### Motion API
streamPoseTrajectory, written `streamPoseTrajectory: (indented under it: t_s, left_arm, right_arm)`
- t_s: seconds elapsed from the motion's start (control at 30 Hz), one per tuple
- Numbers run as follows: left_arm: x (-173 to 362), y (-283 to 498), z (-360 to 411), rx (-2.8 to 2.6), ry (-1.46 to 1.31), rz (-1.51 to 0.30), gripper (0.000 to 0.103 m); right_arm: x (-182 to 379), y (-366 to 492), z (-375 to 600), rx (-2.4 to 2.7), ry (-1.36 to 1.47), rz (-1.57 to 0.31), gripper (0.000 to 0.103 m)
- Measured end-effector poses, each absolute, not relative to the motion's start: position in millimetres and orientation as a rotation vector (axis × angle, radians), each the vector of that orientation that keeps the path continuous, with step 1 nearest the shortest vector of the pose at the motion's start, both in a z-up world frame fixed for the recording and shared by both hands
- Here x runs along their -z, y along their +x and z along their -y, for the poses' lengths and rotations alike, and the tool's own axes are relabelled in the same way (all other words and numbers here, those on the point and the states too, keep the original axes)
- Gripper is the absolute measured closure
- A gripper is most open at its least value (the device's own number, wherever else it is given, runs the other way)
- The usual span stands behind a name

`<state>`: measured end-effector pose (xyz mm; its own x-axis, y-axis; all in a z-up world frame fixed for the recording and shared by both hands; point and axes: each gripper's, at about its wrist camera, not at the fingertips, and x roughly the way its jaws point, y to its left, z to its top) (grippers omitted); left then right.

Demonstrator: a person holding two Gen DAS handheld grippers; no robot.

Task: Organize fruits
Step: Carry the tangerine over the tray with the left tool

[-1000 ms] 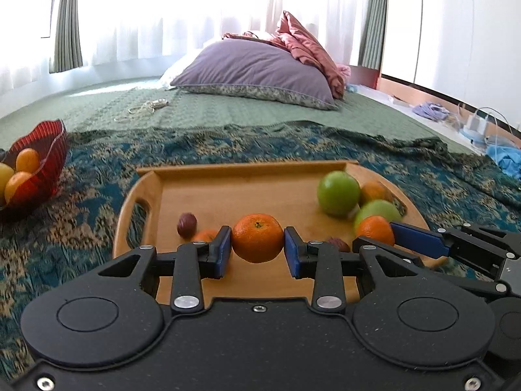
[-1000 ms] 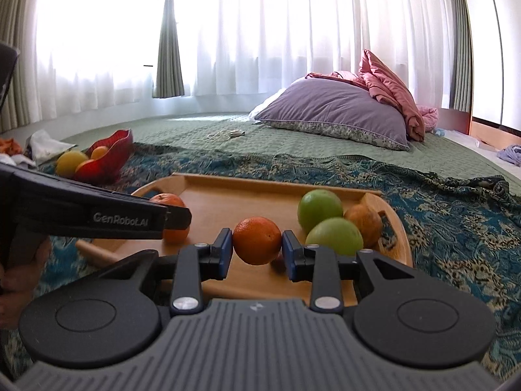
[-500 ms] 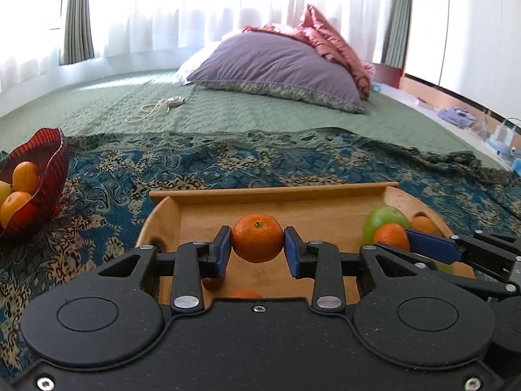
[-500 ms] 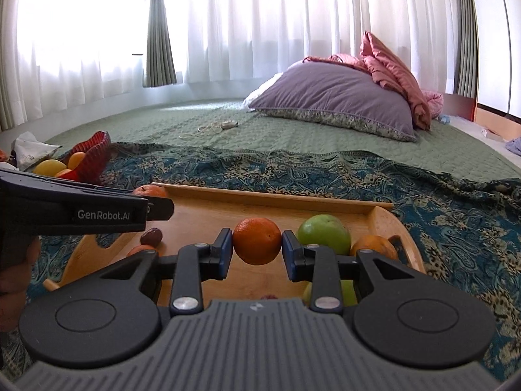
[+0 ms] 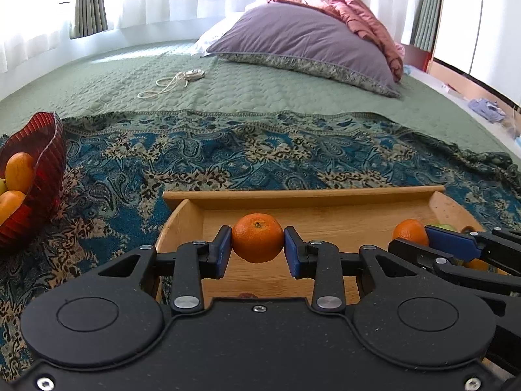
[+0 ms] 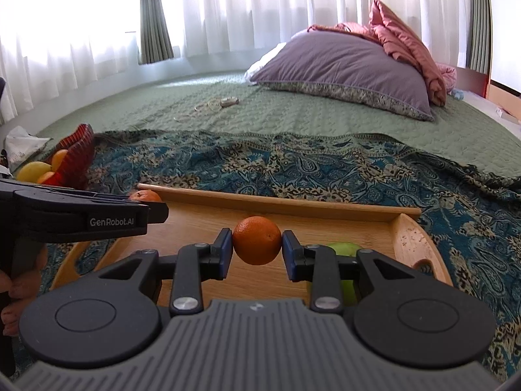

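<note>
My left gripper (image 5: 257, 249) is shut on a small mandarin (image 5: 257, 239) and holds it above the far part of the wooden tray (image 5: 302, 194). My right gripper (image 6: 257, 244) is shut on an orange (image 6: 257, 238) over the same tray (image 6: 280, 200). In the right wrist view the left gripper's mandarin (image 6: 146, 196) shows at the tray's far left corner. A green apple (image 6: 345, 247) lies on the tray behind the right fingers. A red ribbed bowl (image 5: 39, 163) with yellow and orange fruit sits left of the tray.
Tray and bowl rest on a blue patterned cloth (image 5: 260, 156) spread over a green quilt (image 5: 260, 84). Farther back lie a purple pillow (image 5: 302, 42), a pink blanket (image 5: 364, 22) and a white cable (image 5: 169, 83). A person's hand (image 6: 19, 286) holds the left gripper.
Both grippers carried their fruit forward and left across the tray. The loose fruit on the tray dropped out of view below the fingers, and the red bowl appears closer.
</note>
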<state>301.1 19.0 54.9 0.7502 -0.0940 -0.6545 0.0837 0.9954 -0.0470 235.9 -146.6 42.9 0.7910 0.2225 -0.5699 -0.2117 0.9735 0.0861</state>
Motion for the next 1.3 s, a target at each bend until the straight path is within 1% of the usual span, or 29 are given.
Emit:
streamPoseTrajectory:
  t_s: [0.63, 1.3]
  left_arm:
    - [-36, 311, -20, 0.089, 0.009, -0.757, 0.070]
    - [-22, 312, -23, 0.084, 0.006, -0.778, 0.070]
  right_arm:
    - [-25, 255, 135, -0.231, -0.023, -0.701, 0.065]
    - [-14, 258, 135, -0.220, -0.032, -0.740, 0.064]
